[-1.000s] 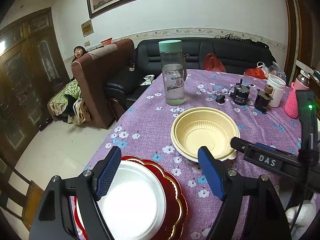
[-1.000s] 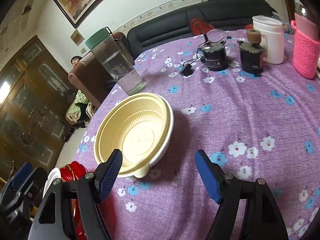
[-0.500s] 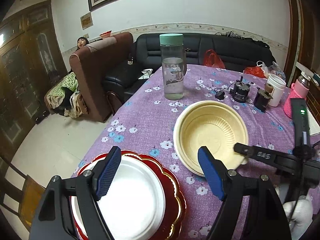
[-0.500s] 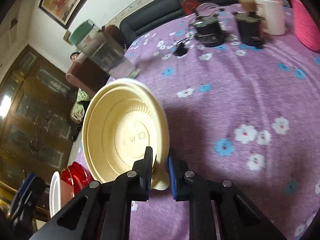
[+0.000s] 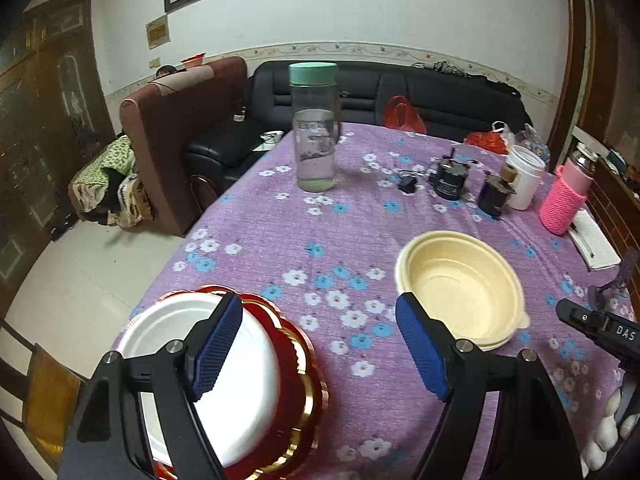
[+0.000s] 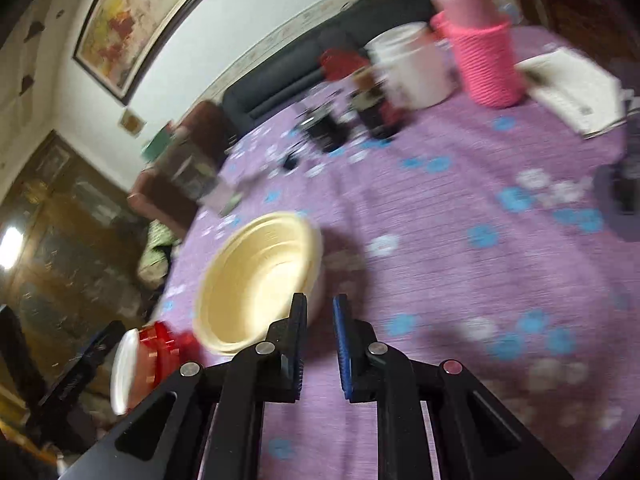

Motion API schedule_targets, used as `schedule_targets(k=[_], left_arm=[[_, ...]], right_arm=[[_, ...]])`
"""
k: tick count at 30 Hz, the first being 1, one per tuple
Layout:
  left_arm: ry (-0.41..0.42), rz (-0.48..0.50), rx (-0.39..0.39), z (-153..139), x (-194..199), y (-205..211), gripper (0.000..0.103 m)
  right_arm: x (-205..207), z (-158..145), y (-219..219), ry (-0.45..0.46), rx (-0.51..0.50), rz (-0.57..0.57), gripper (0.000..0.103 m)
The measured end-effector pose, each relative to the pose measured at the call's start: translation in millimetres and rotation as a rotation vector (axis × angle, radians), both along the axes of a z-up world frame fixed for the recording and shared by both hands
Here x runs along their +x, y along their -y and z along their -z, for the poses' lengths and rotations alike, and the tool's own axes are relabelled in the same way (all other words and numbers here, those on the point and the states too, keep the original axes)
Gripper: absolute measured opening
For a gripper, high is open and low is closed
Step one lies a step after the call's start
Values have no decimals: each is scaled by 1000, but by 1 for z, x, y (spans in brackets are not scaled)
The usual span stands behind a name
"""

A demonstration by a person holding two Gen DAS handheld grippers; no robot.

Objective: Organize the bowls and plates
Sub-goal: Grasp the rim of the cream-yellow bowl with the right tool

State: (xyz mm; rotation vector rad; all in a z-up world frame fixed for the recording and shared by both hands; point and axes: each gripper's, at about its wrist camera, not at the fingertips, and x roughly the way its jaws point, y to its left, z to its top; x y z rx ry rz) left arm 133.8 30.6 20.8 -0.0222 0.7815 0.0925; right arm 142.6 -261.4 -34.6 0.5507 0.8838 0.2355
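Note:
A cream plastic bowl (image 5: 460,284) sits on the purple flowered tablecloth (image 5: 280,232), right of centre in the left wrist view. A white plate (image 5: 192,364) lies on a red and gold plate (image 5: 308,392) at the near left edge. My left gripper (image 5: 320,344) is open and empty above the cloth, between the plates and the bowl. In the blurred right wrist view my right gripper (image 6: 320,320) is nearly closed with a small gap and holds nothing; the bowl (image 6: 256,280) lies just left of its tips, the plates (image 6: 132,360) further left.
A clear water bottle with a green lid (image 5: 316,132) stands at the far centre. Two small black devices (image 5: 452,178), a white cup (image 5: 524,176), a pink knitted bottle (image 5: 566,196) and a notepad (image 5: 592,240) stand at the far right. Sofas stand beyond the table.
My right gripper had shut on the bowl's rim and tilted it; now the bowl is back on the cloth, further right, and the right gripper has pulled back. The left gripper rose slightly.

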Motion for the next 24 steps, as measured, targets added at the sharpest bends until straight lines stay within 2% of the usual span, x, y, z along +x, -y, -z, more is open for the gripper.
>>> schedule_targets(k=[3, 7, 9, 11, 12, 14, 17, 19, 24], left_arm=[[-20, 27, -9, 4, 2, 11, 79], [-90, 51, -99, 12, 18, 19, 78], [-117, 45, -118, 17, 28, 22, 78], [-153, 33, -128, 26, 40, 25, 78], [-168, 30, -137, 29, 44, 26, 78], [-205, 26, -140, 39, 52, 29, 78], [-239, 11, -139, 48, 62, 30, 78], [-240, -11, -139, 50, 66, 28, 78], [-234, -49, -138, 49, 81, 24, 78]], right_arm=[[0, 1, 10, 6, -8, 17, 17], [10, 3, -1, 14, 17, -13, 18], [15, 7, -11, 11, 13, -25, 23], [19, 11, -19, 9, 15, -13, 38], [19, 13, -20, 11, 26, -5, 41], [23, 17, -23, 4, 47, 9, 41], [30, 20, -25, 3, 21, 11, 41], [30, 21, -23, 16, 11, 21, 41], [35, 26, -17, 31, 71, 19, 41]])
